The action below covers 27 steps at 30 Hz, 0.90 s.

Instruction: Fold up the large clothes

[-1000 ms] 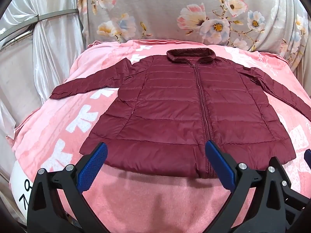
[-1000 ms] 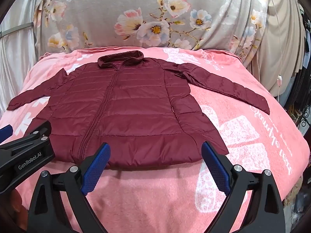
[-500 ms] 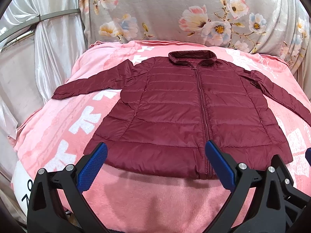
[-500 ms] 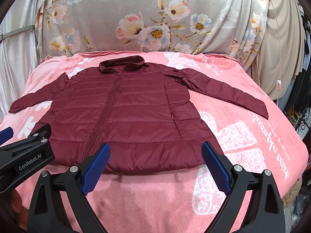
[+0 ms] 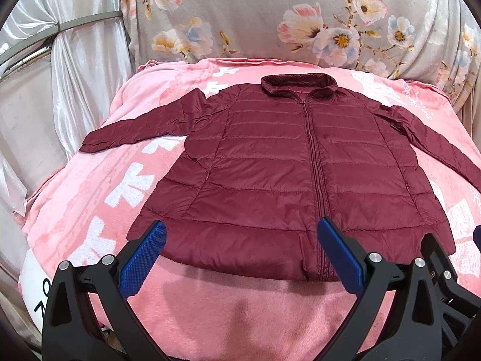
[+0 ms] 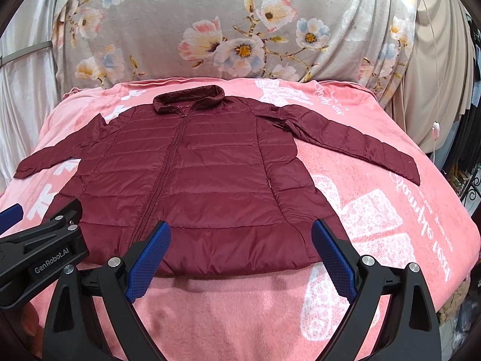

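Observation:
A dark red quilted jacket [image 5: 285,168] lies flat and zipped on a pink blanket, collar at the far side, both sleeves spread out to the sides. It also shows in the right wrist view [image 6: 195,174]. My left gripper [image 5: 240,255] is open and empty, held above the jacket's near hem. My right gripper [image 6: 240,255] is open and empty, also above the near hem, to the right of the left one. The left gripper's black body [image 6: 39,255] shows at the left of the right wrist view.
The pink blanket [image 6: 375,225] with white print covers a raised surface and drops off at the left, right and near edges. A floral fabric backdrop [image 6: 240,30] hangs behind. A white satin curtain [image 5: 75,75] hangs at the left. A beige curtain [image 6: 436,75] hangs at the right.
Both grippers have drawn back and risen slightly, so the jacket sits a little lower and farther in both views. The jaws stay open. The jacket has not moved.

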{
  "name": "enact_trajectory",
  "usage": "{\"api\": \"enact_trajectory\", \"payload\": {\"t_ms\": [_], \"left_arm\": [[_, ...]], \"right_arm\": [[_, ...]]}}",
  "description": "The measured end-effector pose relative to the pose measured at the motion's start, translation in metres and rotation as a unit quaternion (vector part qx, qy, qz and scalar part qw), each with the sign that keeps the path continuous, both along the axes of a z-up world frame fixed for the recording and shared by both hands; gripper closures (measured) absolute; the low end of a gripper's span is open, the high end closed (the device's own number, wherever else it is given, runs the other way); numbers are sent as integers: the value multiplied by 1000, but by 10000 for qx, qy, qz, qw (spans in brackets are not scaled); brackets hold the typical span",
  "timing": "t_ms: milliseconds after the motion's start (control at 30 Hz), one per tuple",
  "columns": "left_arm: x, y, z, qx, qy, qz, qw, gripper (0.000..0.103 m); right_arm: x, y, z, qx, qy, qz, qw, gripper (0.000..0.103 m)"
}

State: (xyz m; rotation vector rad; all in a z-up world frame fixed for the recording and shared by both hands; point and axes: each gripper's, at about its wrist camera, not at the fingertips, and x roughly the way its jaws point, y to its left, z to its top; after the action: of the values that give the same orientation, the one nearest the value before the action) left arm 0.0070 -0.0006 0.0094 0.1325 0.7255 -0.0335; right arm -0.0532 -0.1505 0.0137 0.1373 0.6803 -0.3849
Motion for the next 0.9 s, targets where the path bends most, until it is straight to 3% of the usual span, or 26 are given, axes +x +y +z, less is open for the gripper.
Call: {"api": "enact_trajectory", "payload": {"t_ms": [900], "left_arm": [[-2, -6, -11, -35, 2, 16, 10000, 5]], "right_arm": [[-2, -3, -7, 10, 16, -33, 10000, 10]]}}
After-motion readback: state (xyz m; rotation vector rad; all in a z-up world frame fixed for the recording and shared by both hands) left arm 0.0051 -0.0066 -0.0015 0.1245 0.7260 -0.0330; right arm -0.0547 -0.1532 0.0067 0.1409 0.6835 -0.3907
